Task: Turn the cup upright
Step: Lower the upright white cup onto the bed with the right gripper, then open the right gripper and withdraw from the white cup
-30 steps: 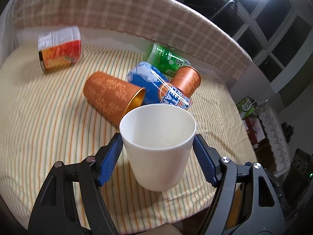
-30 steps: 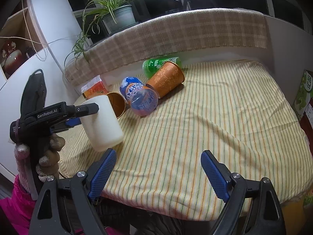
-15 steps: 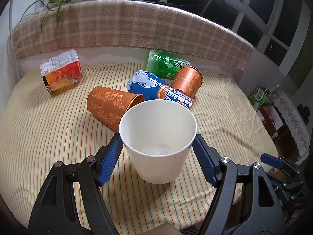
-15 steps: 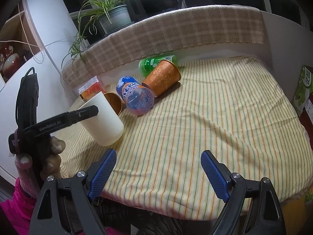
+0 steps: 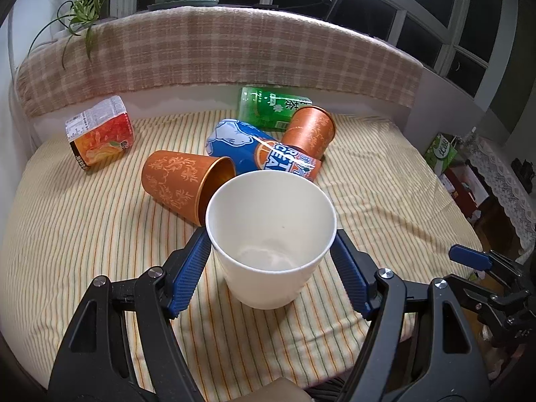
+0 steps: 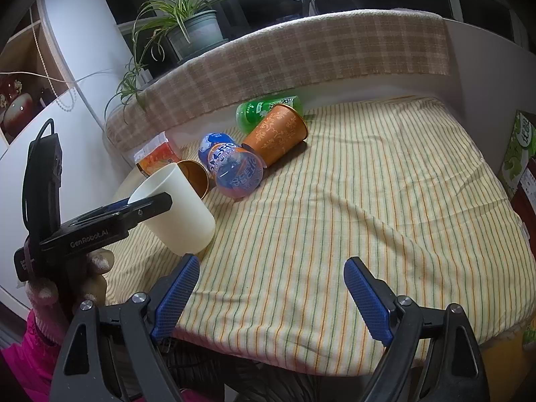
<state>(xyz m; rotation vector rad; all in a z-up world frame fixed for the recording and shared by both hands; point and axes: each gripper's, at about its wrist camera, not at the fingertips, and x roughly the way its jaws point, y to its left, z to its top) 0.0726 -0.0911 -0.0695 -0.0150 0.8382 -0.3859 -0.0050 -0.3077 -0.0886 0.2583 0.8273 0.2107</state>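
My left gripper (image 5: 271, 261) is shut on a white cup (image 5: 268, 278), mouth up and tilted slightly toward me, its base close to or on the striped cloth; the contact is not clear. In the right wrist view the same cup (image 6: 177, 214) leans a little, held by the left gripper (image 6: 134, 211). My right gripper (image 6: 271, 298) is open and empty above the near edge of the cloth. It shows at the right edge of the left wrist view (image 5: 469, 258). Two orange patterned cups (image 5: 181, 184) (image 5: 310, 130) lie on their sides behind the white cup.
A blue bottle (image 5: 254, 150) lies between the orange cups, a green bottle (image 5: 268, 104) behind it, a juice carton (image 5: 100, 130) at the far left. A plaid-covered ledge (image 5: 234, 50) with a potted plant (image 6: 194, 30) runs along the back. The striped table (image 6: 368, 201) drops off at the front and right.
The left gripper has turned the white cup from tilted to nearly upright and lowered it toward the cloth. The right gripper has hardly moved.
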